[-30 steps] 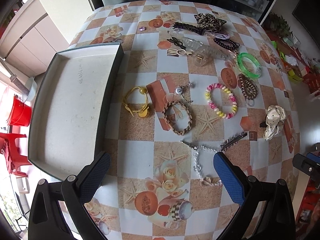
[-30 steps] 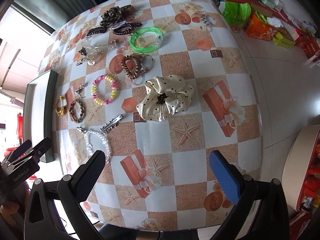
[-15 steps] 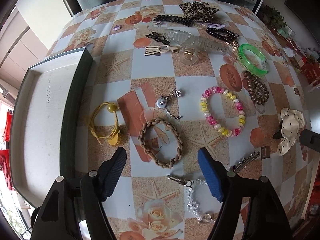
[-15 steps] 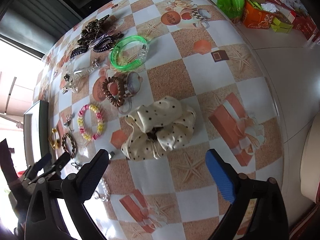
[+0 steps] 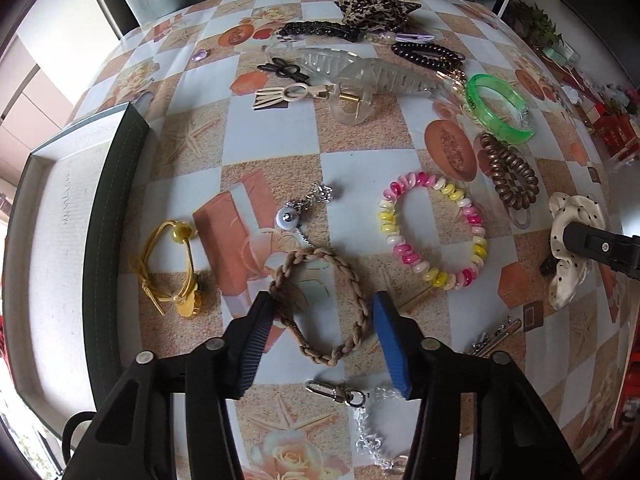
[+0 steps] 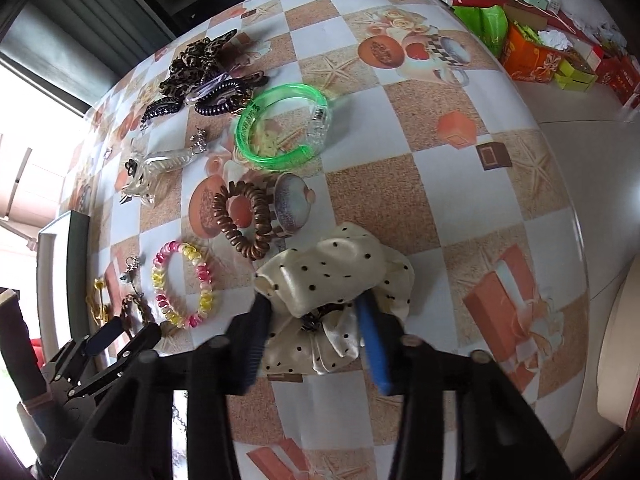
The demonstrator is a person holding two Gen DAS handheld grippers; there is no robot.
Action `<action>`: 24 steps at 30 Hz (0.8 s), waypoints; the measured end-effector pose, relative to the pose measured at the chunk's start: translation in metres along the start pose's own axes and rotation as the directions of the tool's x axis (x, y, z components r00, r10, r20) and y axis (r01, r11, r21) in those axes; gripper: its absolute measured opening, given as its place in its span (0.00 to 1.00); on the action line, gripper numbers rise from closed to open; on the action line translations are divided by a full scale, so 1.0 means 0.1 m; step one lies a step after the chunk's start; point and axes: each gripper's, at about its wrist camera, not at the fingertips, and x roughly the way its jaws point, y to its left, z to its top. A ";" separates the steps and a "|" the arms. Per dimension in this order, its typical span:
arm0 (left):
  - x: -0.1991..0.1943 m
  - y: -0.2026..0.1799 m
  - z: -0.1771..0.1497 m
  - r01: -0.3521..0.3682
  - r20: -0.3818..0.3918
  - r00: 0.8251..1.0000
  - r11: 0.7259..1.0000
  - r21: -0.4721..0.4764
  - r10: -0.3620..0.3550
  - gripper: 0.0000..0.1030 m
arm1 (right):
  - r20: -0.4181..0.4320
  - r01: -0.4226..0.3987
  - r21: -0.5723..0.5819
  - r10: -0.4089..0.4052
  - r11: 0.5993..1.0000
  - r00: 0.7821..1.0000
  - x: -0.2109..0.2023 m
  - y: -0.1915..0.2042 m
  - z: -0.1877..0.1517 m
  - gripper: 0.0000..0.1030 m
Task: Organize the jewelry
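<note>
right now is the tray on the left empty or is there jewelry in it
Empty, as far as shown: the tray floor is bare, and the bracelets lie outside on the tablecloth.

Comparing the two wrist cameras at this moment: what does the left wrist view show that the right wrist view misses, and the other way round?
Only the left wrist view shows the clear bead chain with silver clasps near the camera and the tray's pale floor. Only the right wrist view shows the green bag and coloured boxes beyond the table edge. Both show the left gripper straddling the braided brown bracelet, the right gripper straddling the polka-dot scrunchie, the pink-and-yellow bracelet and the green bangle.
</note>
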 end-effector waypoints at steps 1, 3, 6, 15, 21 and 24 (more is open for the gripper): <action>-0.01 0.00 0.00 0.003 0.003 1.000 1.000 0.003 -0.003 0.43 | 0.005 -0.006 -0.003 0.006 1.000 1.000 -0.01 0.00 0.00 0.28; -0.04 -0.05 -0.01 0.012 0.010 1.000 1.000 0.013 -0.012 0.19 | 0.022 -0.011 -0.010 0.012 1.000 1.000 -0.05 0.01 0.00 0.14; -0.07 -0.07 0.01 0.038 0.019 0.999 0.999 0.008 -0.038 0.15 | 0.043 -0.019 -0.013 0.020 1.000 0.999 -0.13 0.00 -0.02 0.11; -0.40 0.00 0.02 0.123 0.087 0.989 0.992 -0.004 -0.122 0.02 | 0.068 -0.088 0.001 0.087 0.996 0.994 -0.40 -0.07 -0.09 0.11; -0.63 0.21 -0.11 0.145 0.116 0.983 0.989 -0.036 -0.140 0.02 | 0.065 -0.131 0.025 0.129 0.991 0.990 -0.54 -0.11 -0.16 0.11; -0.72 0.32 -0.17 0.150 0.128 0.981 0.987 -0.050 -0.143 0.02 | 0.060 -0.131 0.017 0.130 0.991 0.990 -0.57 -0.08 -0.18 0.11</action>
